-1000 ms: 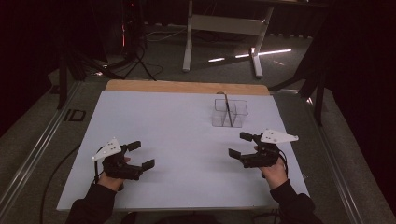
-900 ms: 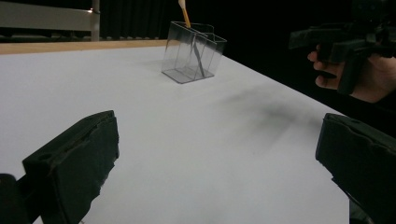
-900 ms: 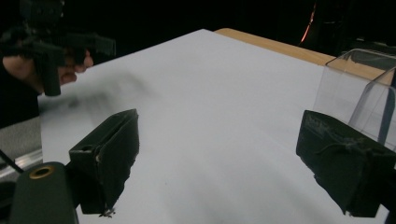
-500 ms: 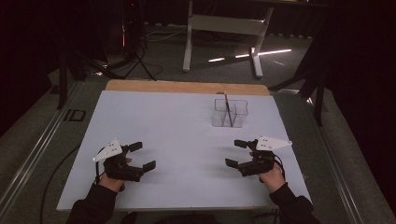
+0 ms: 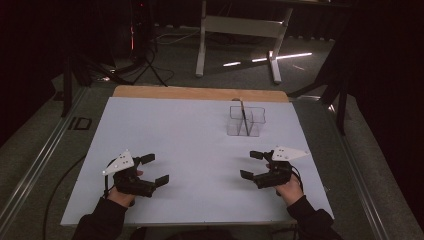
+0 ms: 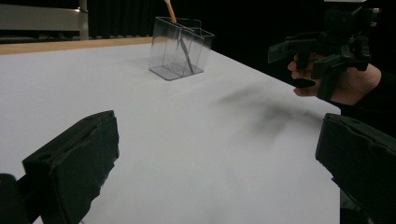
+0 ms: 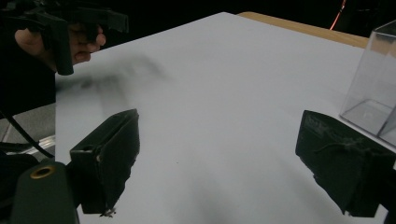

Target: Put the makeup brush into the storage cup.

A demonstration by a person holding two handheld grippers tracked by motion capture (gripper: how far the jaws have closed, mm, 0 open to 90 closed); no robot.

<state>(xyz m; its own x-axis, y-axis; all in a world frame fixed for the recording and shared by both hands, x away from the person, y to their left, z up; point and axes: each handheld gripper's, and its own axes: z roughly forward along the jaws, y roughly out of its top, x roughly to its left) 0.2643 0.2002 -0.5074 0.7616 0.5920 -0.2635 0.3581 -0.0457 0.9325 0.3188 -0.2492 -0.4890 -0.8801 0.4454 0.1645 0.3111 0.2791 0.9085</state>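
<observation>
Clear compartment box [image 5: 244, 120] stands far right-centre on table [image 5: 165, 125], pencil-like stick [image 5: 242, 112] leaning inside it; well apart from both grippers. Left hand-held gripper [image 5: 154, 170] jaws wide, empty, near front edge. Right hand-held gripper [image 5: 252, 165] jaws wide, empty, nearest box. Risk: light box likely to slide or tip if jaw clips wall on approach; stick could be knocked out. Versus a second ago: right hand-held gripper pulled back toward person, away from box; left unchanged.
</observation>
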